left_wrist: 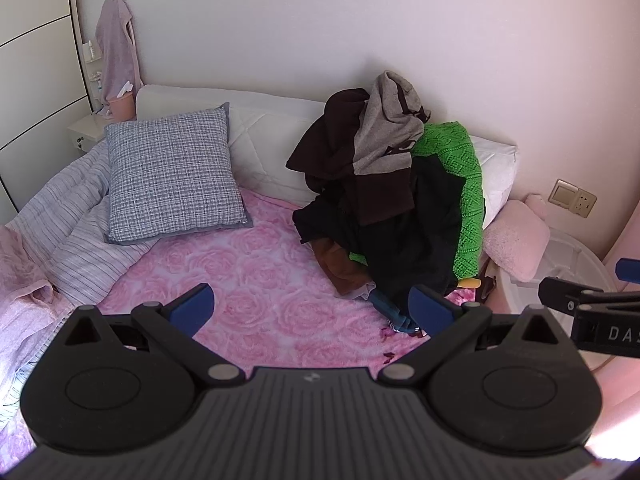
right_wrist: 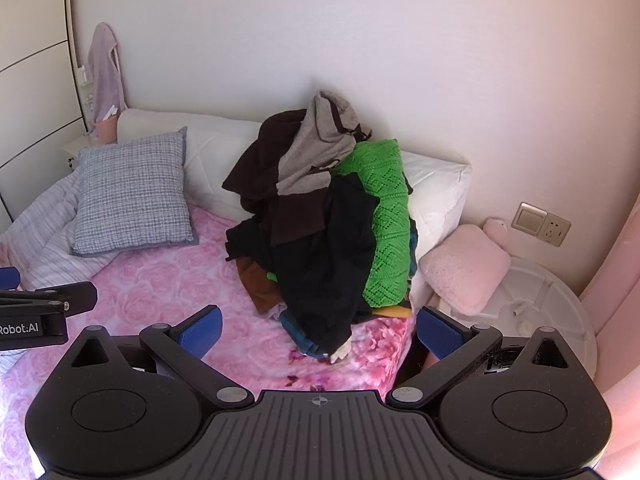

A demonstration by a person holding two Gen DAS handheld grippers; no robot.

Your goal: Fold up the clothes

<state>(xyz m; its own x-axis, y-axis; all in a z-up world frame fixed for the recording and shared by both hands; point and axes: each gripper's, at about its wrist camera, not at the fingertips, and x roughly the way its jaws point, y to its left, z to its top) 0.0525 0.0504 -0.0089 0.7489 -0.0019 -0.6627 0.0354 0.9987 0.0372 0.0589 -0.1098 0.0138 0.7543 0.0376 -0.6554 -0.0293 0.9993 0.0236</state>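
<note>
Pile unsorted, both grippers empty

Bed [left_wrist: 256, 280]: clothes pile [right_wrist: 320, 220] at 12 o'clock, against the headboard. Soft, limp, tangled; garments will drag neighbours. Black garment [right_wrist: 324, 272] lies foremost: pinch its near hem. Left gripper [left_wrist: 312, 312] and right gripper [right_wrist: 318, 330]: fingers spread, holding nothing

Green sweater [right_wrist: 386, 216] open knit; bedspread [right_wrist: 168, 288] plush; pillow [right_wrist: 132, 192] coarse weave.

Checked cushion [left_wrist: 174, 176], pink rose blanket [left_wrist: 256, 280] (fuzzy), wall socket [left_wrist: 574, 199]
</note>
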